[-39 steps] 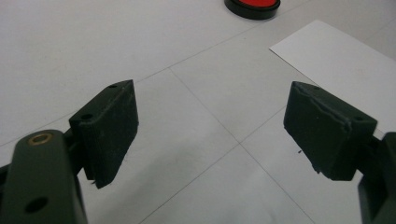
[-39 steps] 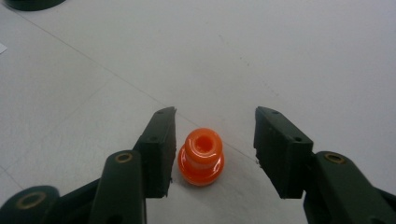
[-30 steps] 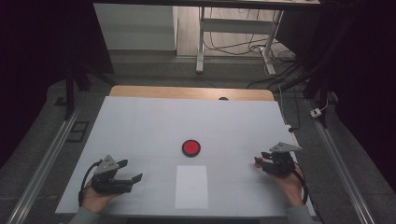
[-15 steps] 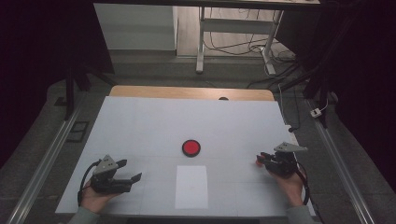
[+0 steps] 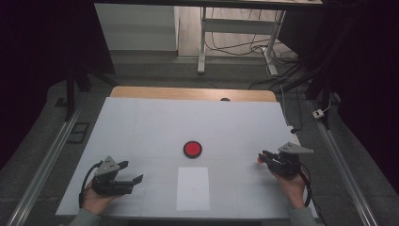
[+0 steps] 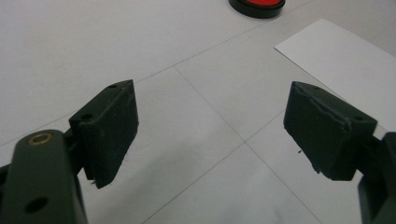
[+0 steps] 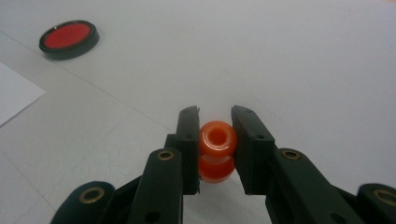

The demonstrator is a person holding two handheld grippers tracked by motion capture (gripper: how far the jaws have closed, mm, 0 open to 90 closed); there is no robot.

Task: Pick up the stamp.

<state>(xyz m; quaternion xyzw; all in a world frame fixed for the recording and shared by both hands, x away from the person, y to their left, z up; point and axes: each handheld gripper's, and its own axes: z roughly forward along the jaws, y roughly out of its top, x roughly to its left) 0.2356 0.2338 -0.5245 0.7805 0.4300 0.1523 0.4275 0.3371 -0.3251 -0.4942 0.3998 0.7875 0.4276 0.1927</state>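
Our right gripper (image 7: 215,135) has just clamped a small orange plastic spool (image 7: 216,149) at the table's near right; our left gripper (image 6: 210,126) gapes wide.

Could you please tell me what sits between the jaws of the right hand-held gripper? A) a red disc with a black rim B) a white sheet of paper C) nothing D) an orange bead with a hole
D: the right hand-held gripper has its jaws pressed on both sides of the orange bead.
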